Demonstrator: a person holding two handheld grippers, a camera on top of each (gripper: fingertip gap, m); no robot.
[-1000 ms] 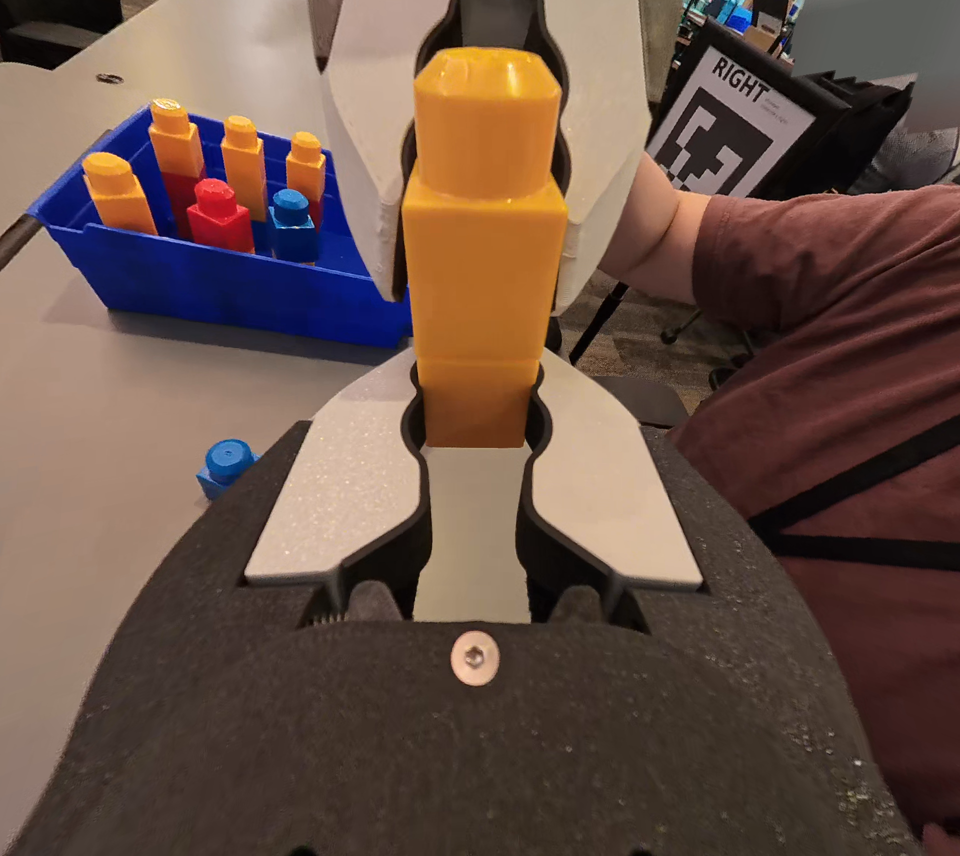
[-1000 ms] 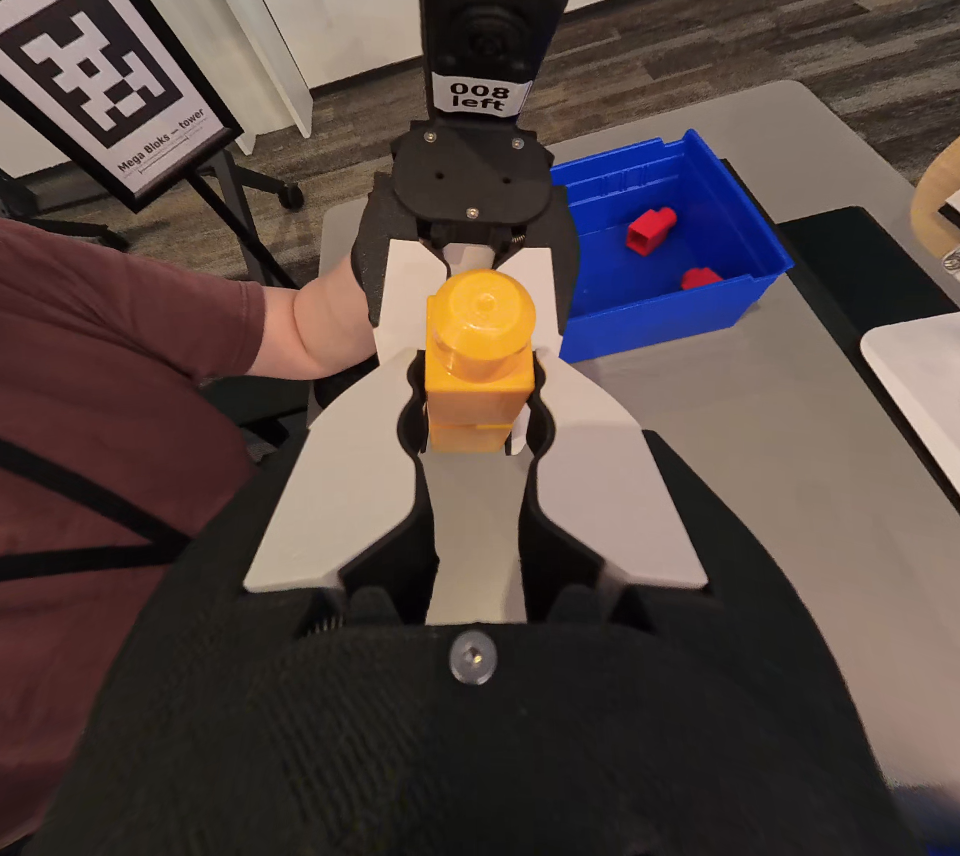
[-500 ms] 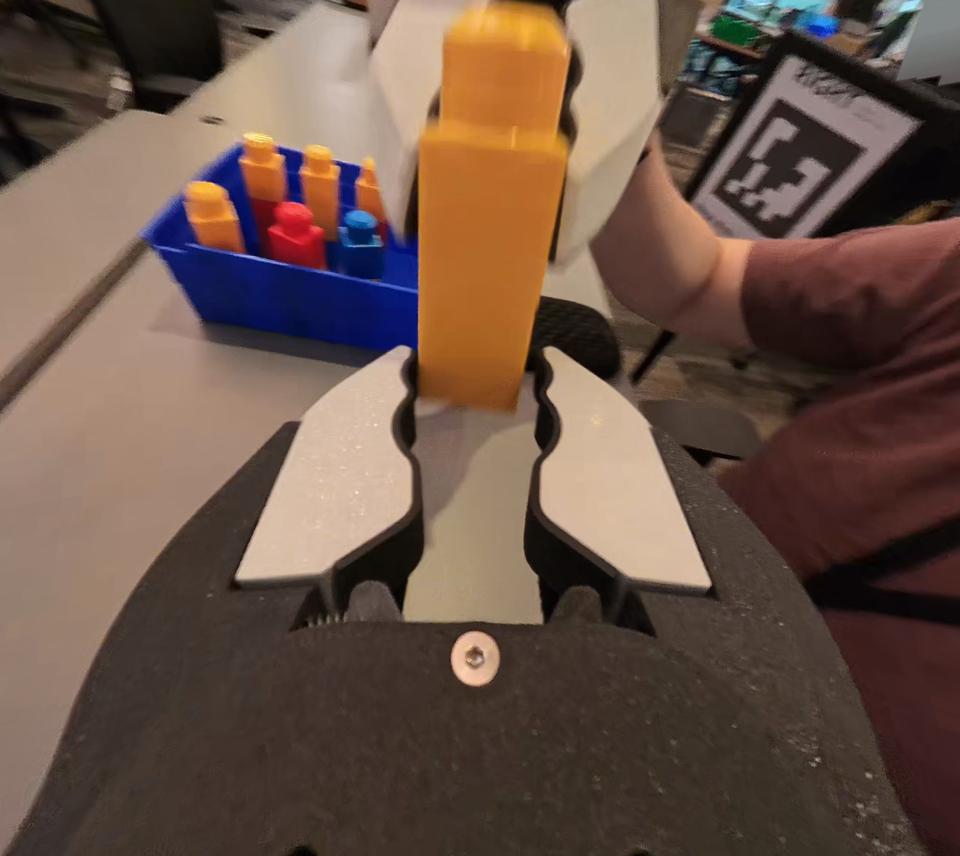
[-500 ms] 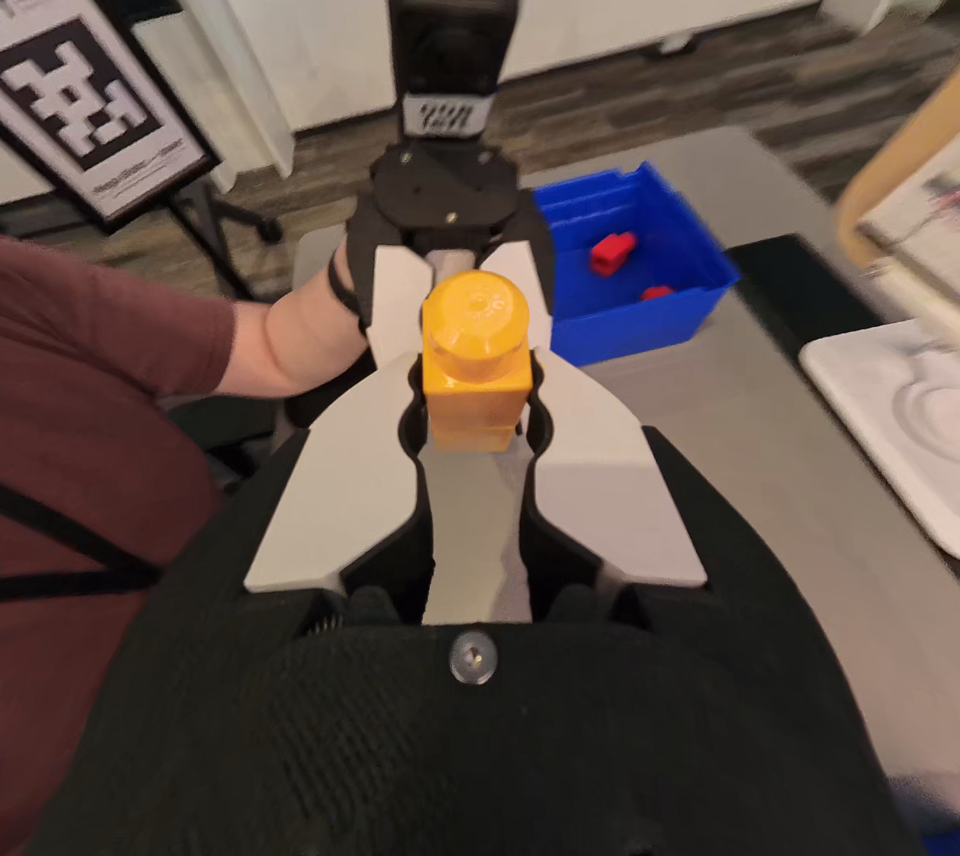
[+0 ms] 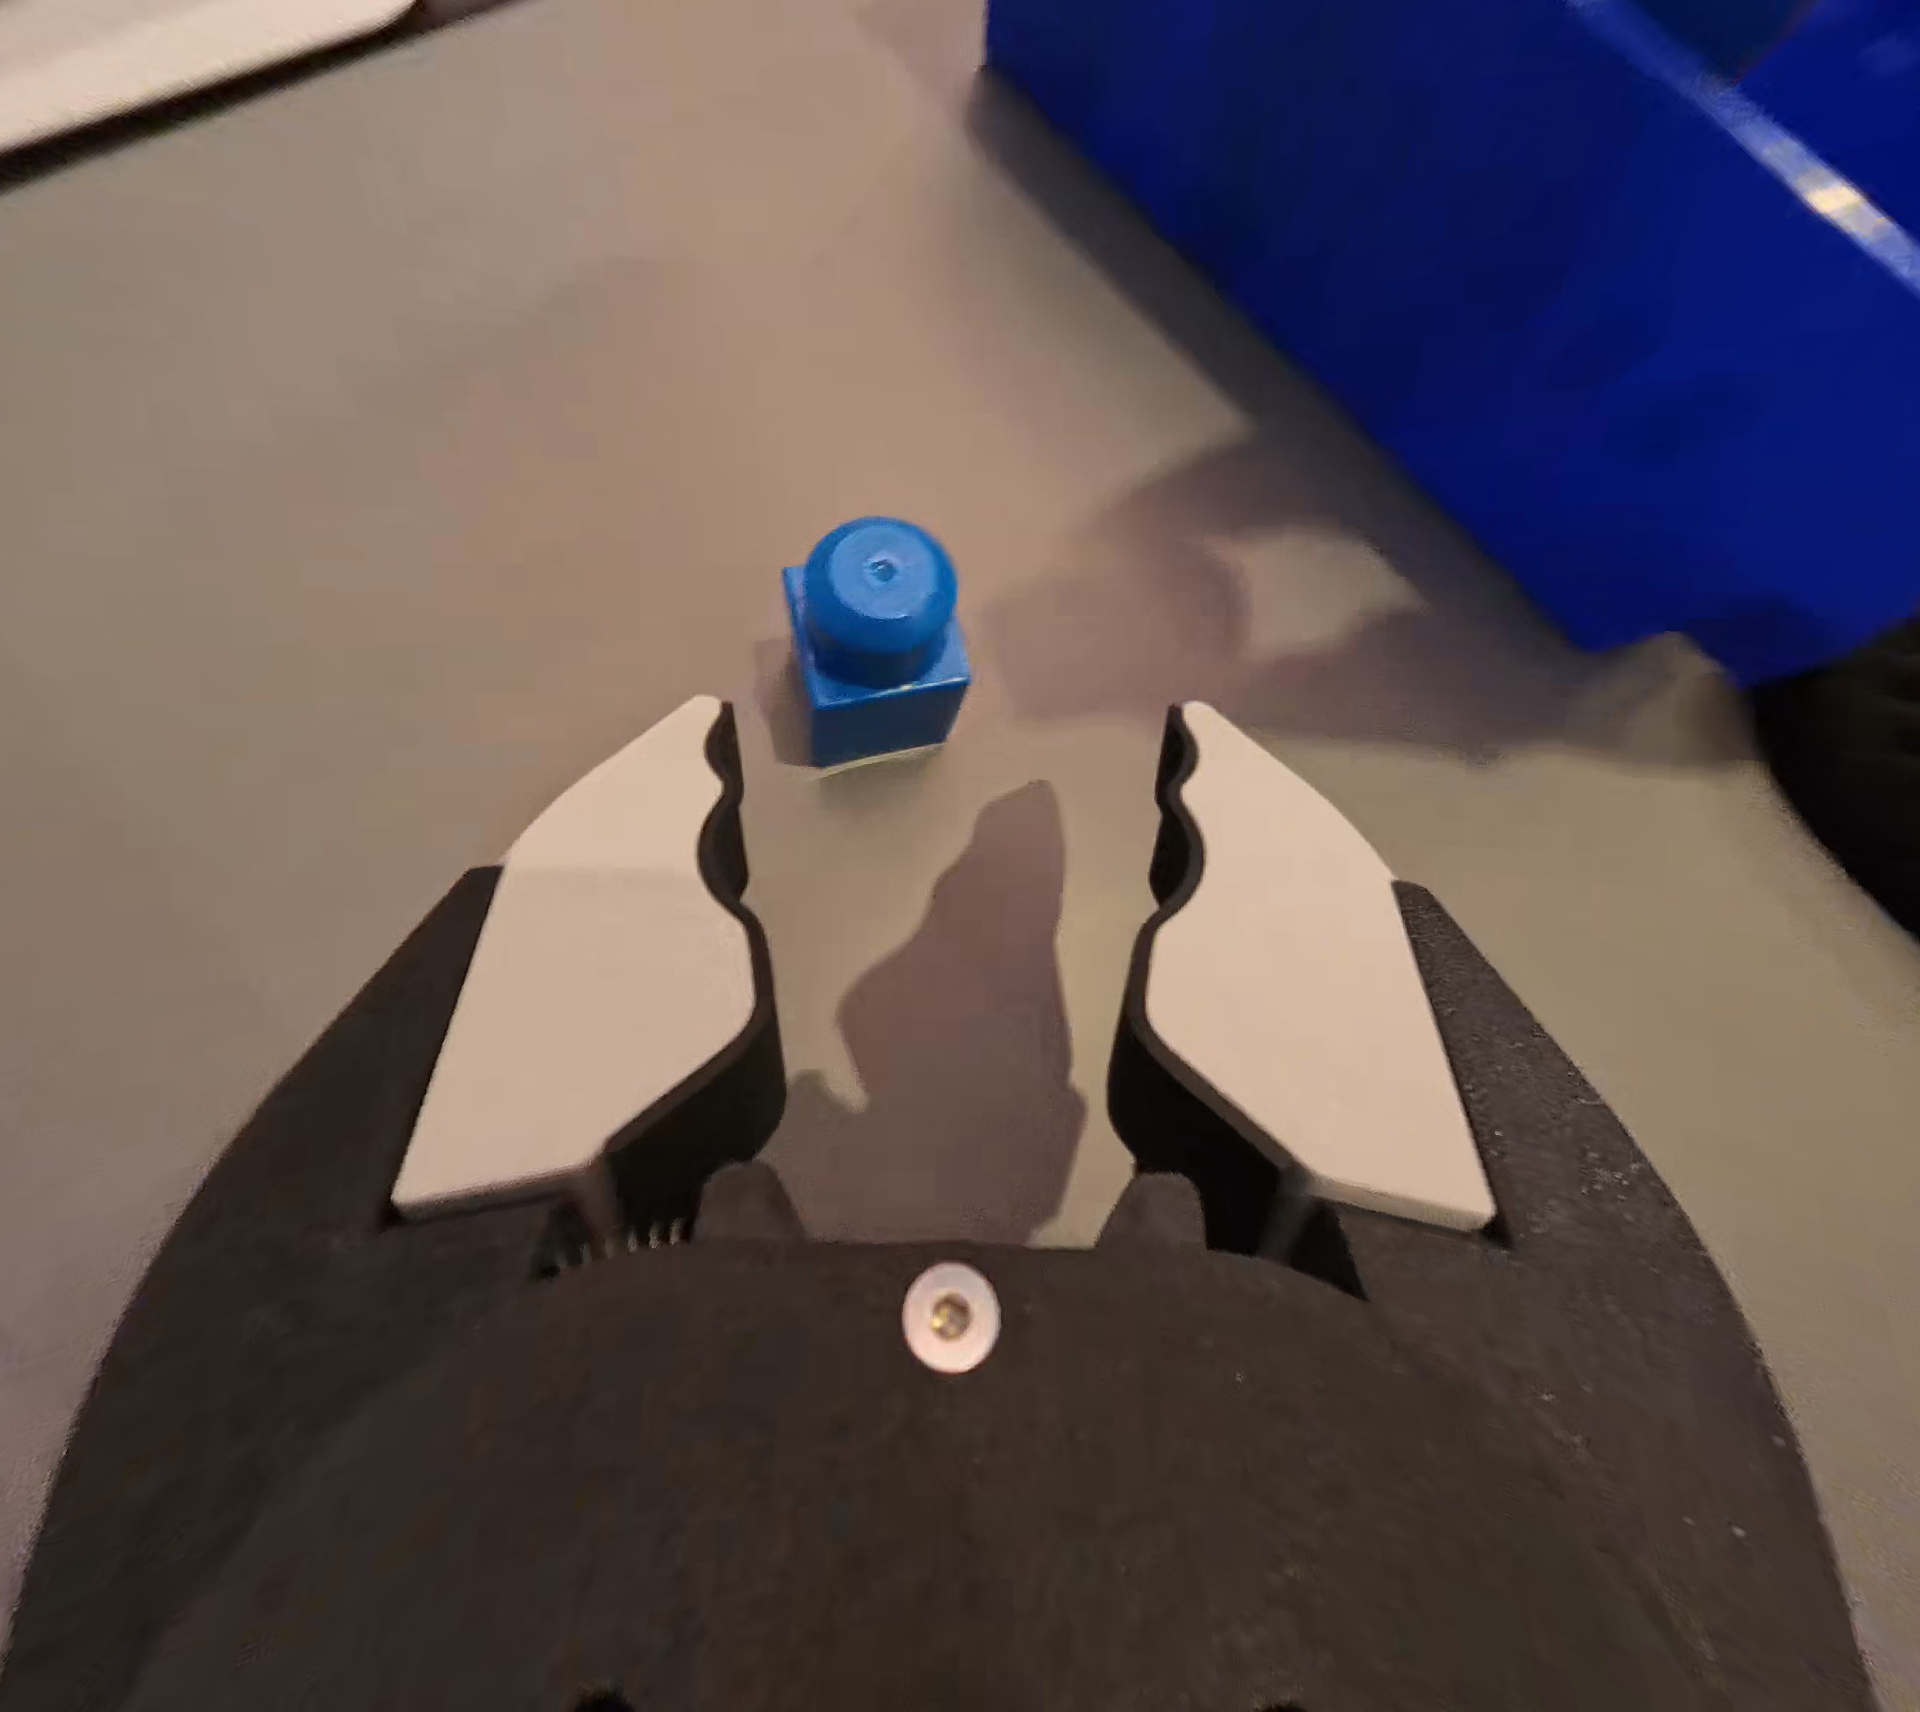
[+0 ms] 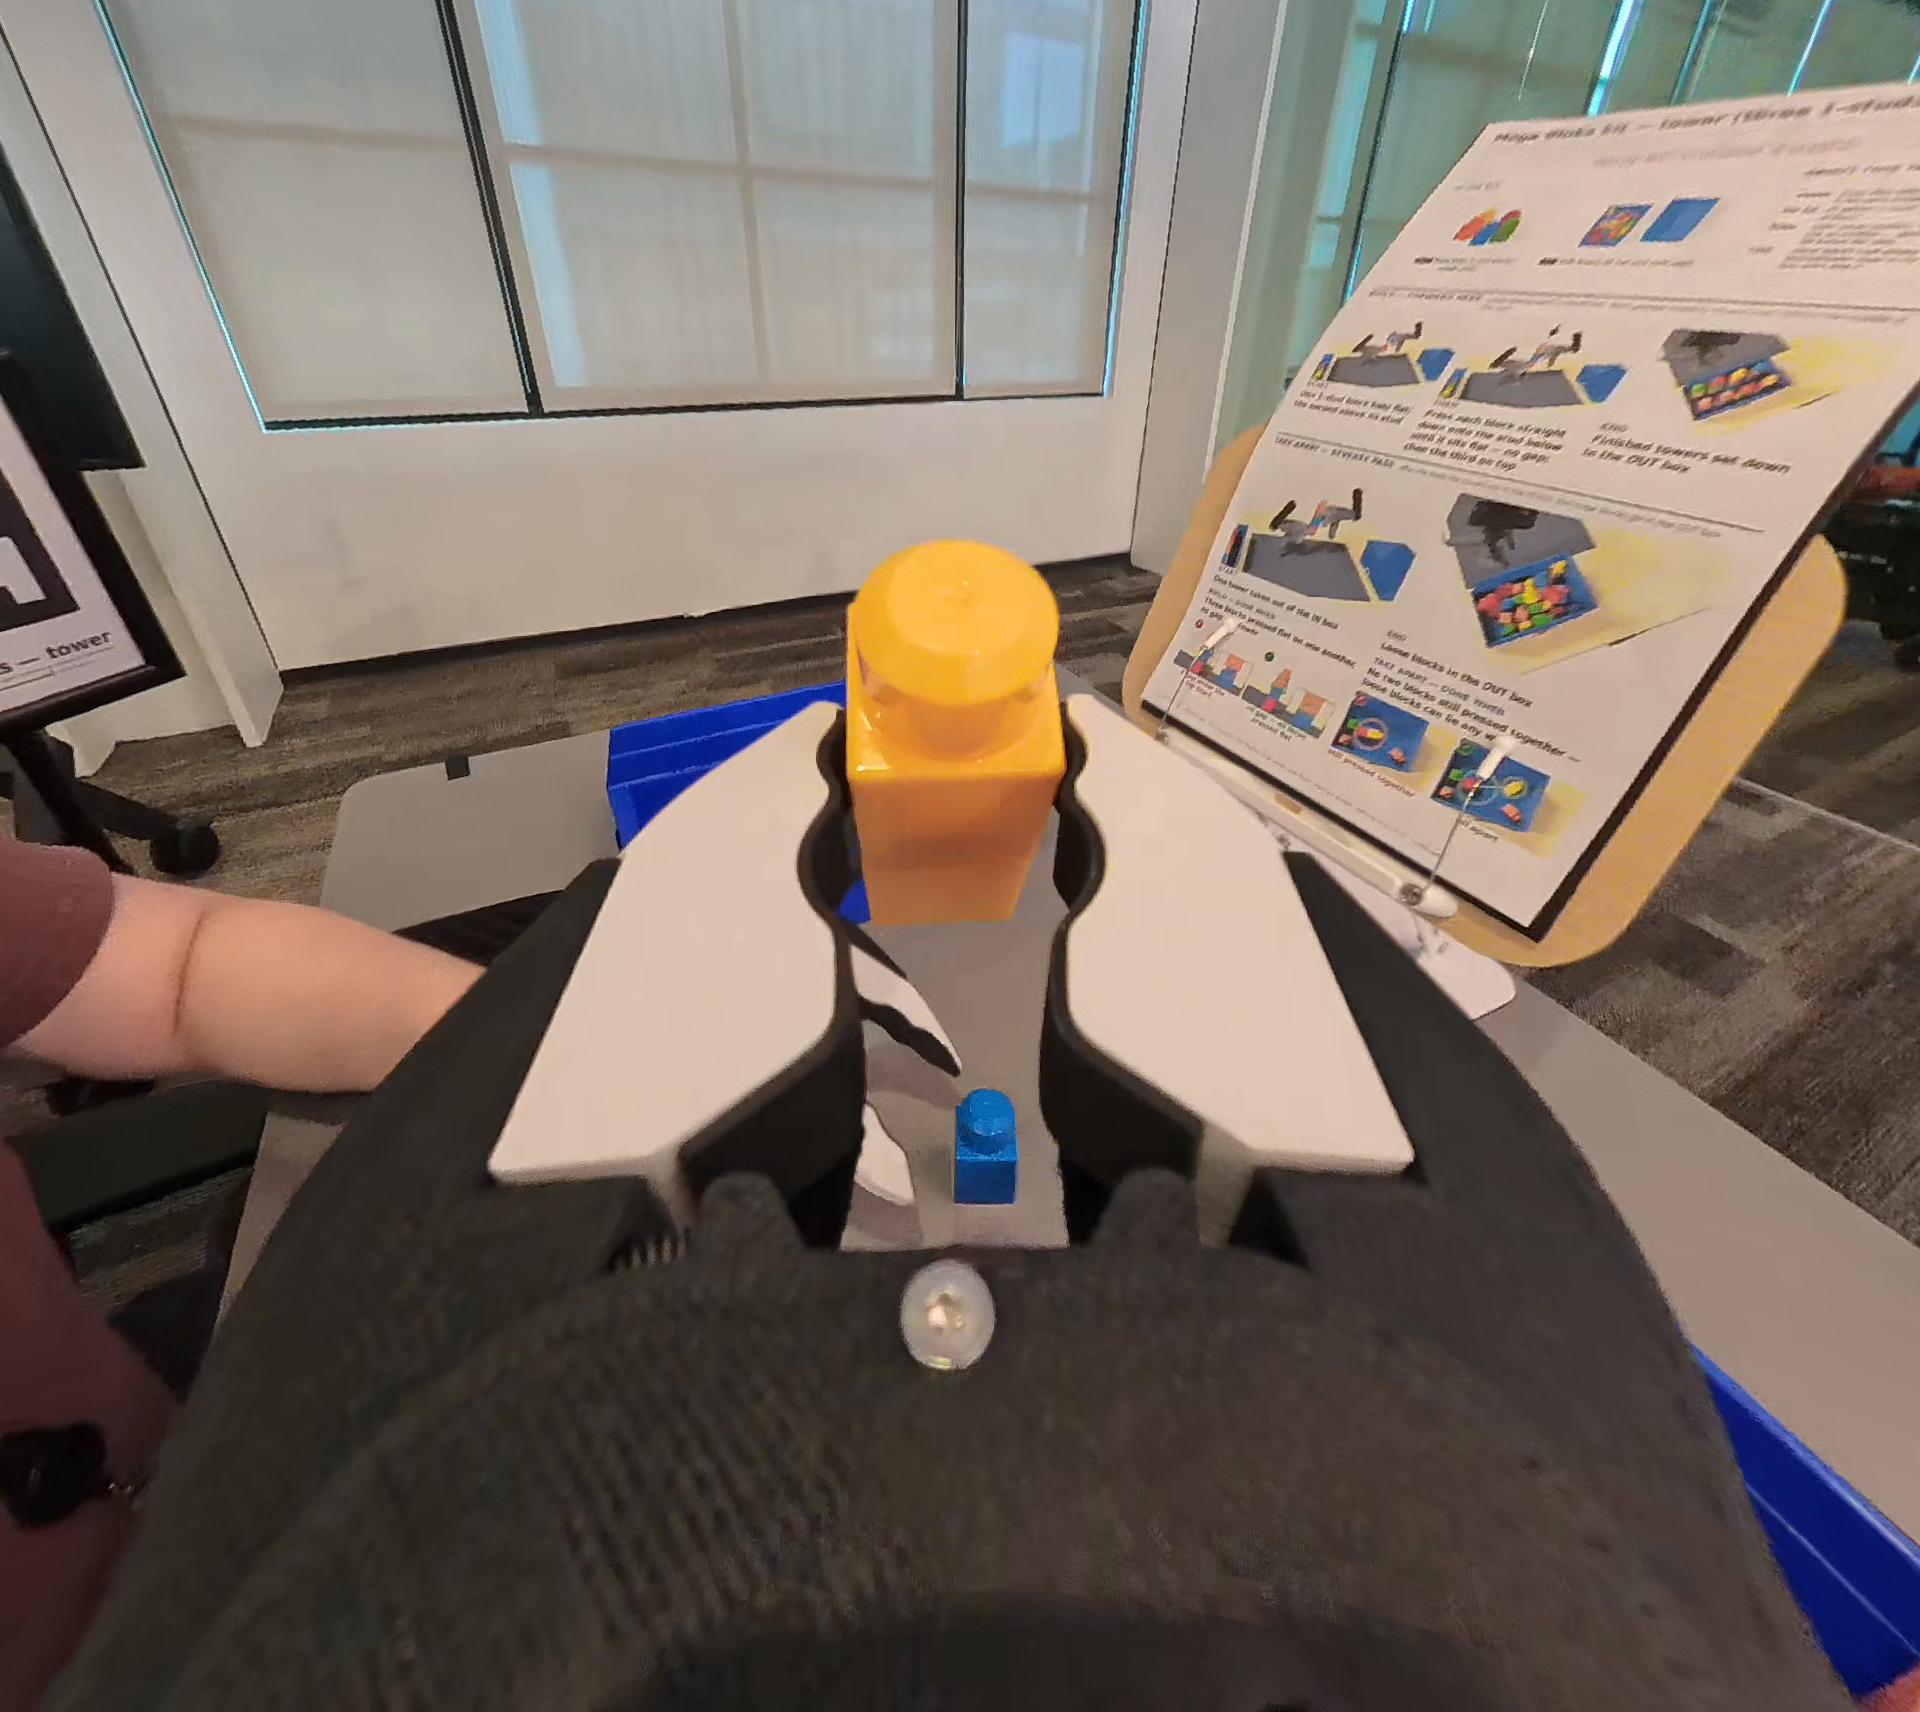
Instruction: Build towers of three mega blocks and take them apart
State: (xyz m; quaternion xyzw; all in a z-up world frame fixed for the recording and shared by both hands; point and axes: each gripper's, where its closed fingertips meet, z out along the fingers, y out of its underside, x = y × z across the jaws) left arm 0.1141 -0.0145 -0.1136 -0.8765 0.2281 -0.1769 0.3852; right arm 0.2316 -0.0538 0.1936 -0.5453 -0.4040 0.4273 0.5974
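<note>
Now my left claw point(image 5: 951, 727) has let go of the orange blocks and swung down. It is wide open, empty, just behind a blue block point(image 5: 878, 644) on the table point(image 5: 416, 415), near the blue bin point(image 5: 1455, 208).

My right claw point(image 6: 951, 789) squeezes the orange blocks point(image 6: 951, 727), stud up, high above that blue block point(image 6: 984, 1148).

I think I'm building. Next, I slide my left claw around the blue block and pinch.

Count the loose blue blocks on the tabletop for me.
1. A single blue block stands upright on the grey table, just ahead of the open left gripper. Others may lie outside both views.
</note>
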